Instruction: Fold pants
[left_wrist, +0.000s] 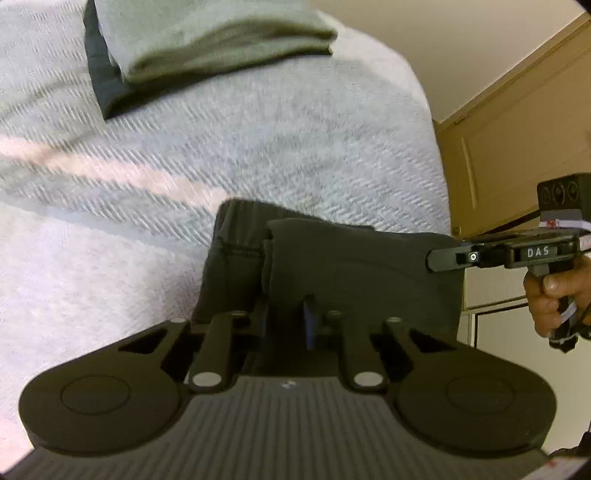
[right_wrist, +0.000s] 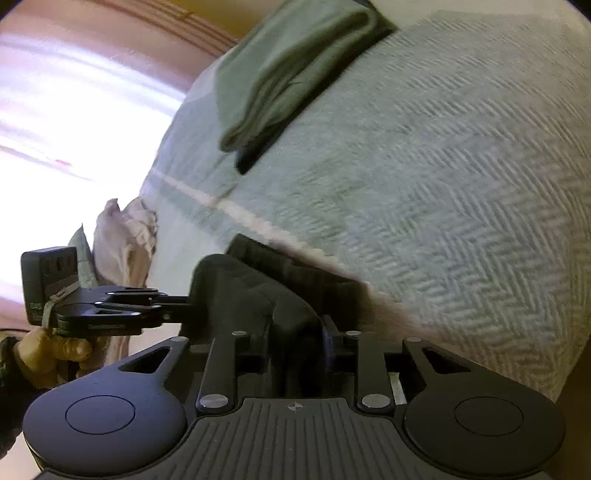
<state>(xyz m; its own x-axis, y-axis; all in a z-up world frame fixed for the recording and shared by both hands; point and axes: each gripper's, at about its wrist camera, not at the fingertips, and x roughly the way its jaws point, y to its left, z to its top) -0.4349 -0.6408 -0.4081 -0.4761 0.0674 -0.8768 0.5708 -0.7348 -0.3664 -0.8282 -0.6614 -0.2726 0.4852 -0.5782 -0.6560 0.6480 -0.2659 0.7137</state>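
Black pants: bunched, lifted over the bed. Left gripper and right gripper: fingers clamped on the fabric. Folded green garment well apart. Risk: thick bundle slipping, fold skewing.

Bed, covered in pale grey herringbone-weave blanket. Cream wall; tan panelled wooden door. Bright, washed-out window light. Crumpled pale pillows at bed's edge.
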